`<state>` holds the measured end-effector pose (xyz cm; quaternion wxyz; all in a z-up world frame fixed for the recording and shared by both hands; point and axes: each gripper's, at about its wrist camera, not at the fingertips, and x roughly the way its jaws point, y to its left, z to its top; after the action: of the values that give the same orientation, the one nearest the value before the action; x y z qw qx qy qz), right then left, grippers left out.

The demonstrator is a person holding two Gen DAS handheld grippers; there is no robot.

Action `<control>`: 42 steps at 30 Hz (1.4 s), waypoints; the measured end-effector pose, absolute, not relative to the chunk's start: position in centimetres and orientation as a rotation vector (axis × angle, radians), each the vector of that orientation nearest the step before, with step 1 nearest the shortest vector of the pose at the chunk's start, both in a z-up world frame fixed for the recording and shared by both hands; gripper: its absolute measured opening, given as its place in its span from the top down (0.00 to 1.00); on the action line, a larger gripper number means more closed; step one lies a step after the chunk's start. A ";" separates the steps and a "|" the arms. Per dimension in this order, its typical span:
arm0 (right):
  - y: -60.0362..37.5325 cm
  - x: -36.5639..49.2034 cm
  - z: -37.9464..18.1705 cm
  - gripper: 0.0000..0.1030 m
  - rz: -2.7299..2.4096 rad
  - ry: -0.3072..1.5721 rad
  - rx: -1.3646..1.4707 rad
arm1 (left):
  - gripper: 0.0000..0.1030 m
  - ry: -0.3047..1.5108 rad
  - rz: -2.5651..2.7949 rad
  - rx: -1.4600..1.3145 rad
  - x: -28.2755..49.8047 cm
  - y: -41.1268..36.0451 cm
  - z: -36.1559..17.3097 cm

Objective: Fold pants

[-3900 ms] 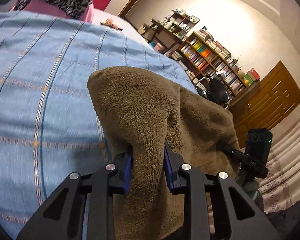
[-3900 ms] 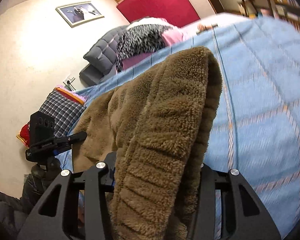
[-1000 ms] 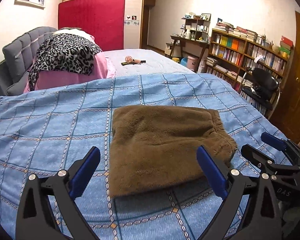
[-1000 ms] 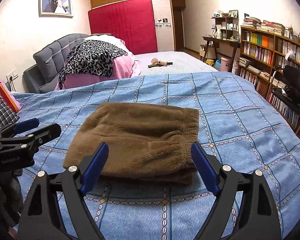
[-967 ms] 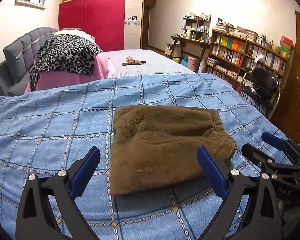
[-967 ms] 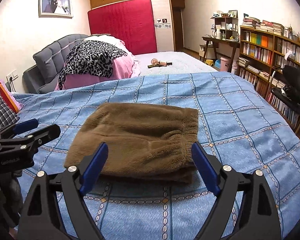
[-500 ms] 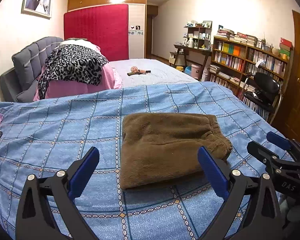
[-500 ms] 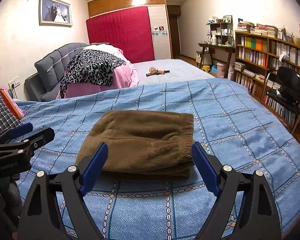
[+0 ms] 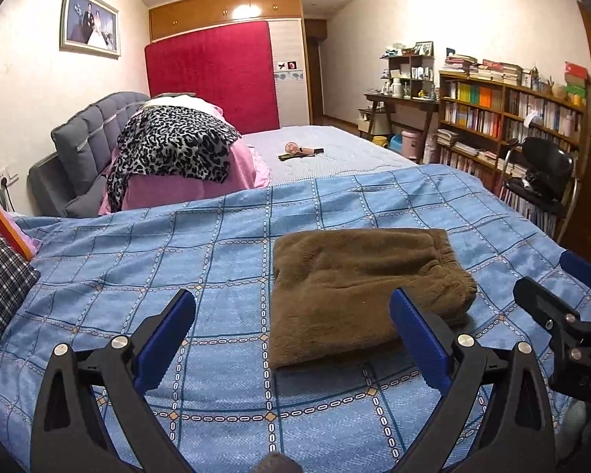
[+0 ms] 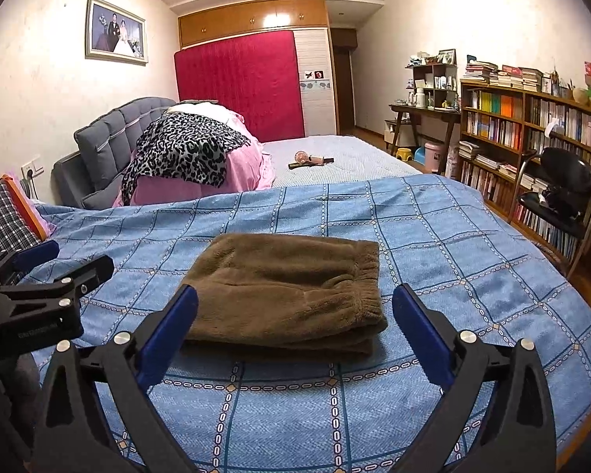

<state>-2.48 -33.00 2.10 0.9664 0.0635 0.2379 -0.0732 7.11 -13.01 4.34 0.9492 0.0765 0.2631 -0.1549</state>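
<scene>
Two grippers hang back over the near edge of a wide bed covered in a blue checked quilt (image 10: 433,236), and nothing is in either of them. On that quilt, a little toward the near side, lies the brown fleece pants bundle (image 10: 287,287), folded into a compact rectangle with its gathered elastic waistband along the right edge and stacked layers showing at the near edge. Beyond it, at the far left, a leopard-print throw over pink bedding (image 10: 189,149) is heaped against a grey padded headboard, and a wooden bookcase (image 10: 532,126) lines the right wall.

The left gripper (image 9: 291,339) has its jaws spread wide and released, the pants just beyond and to the right of it. The right gripper (image 10: 295,331) likewise has its jaws released, framing the bundle's near edge without touching it.

The fold looks essentially finished to me. To close it out well, I'd keep both tools clear of the fleece so the layers don't drag; if anything, square the slightly splayed near-right corner with a light press rather than a pinch.
</scene>
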 end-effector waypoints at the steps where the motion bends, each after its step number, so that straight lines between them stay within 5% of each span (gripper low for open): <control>1: -33.0 -2.6 2.2 0.03 -0.153 0.479 0.127 | 0.05 0.537 -0.318 0.152 7.0 -13.0 4.3; 42: -31.6 -3.0 0.9 0.03 -0.170 0.487 0.108 | 0.05 0.555 -0.330 0.148 6.0 -13.5 3.7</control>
<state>-2.95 -31.61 0.93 0.9655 0.0534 0.2407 -0.0842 5.96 -13.46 3.73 0.9456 0.0729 0.2725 -0.1619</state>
